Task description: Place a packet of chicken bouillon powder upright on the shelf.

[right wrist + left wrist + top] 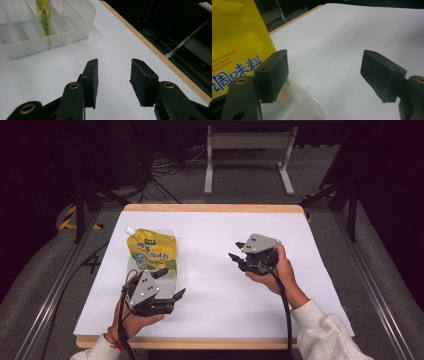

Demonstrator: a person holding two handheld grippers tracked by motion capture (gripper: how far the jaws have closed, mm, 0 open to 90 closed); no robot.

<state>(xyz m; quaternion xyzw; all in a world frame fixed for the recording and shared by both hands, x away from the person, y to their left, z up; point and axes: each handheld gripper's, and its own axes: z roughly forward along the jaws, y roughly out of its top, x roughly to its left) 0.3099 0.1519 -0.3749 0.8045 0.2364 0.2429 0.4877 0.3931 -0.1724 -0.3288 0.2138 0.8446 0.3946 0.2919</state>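
High view looks down and forward over the whole table (215, 225). Both gripper views sit low, skimming its white top. All three catch the yellow pouch (151, 251).

Yellow spouted pouch (151, 251) — in clear tray (75, 32).

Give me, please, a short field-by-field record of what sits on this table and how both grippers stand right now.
surface: white table with a wooden edge
container: clear plastic divided tray, on the person's left side
contents: yellow spouted pouch in the tray
left gripper: jaws wide open, right beside the tray, holding nothing
right gripper: jaws open, over bare table, apart from the tray
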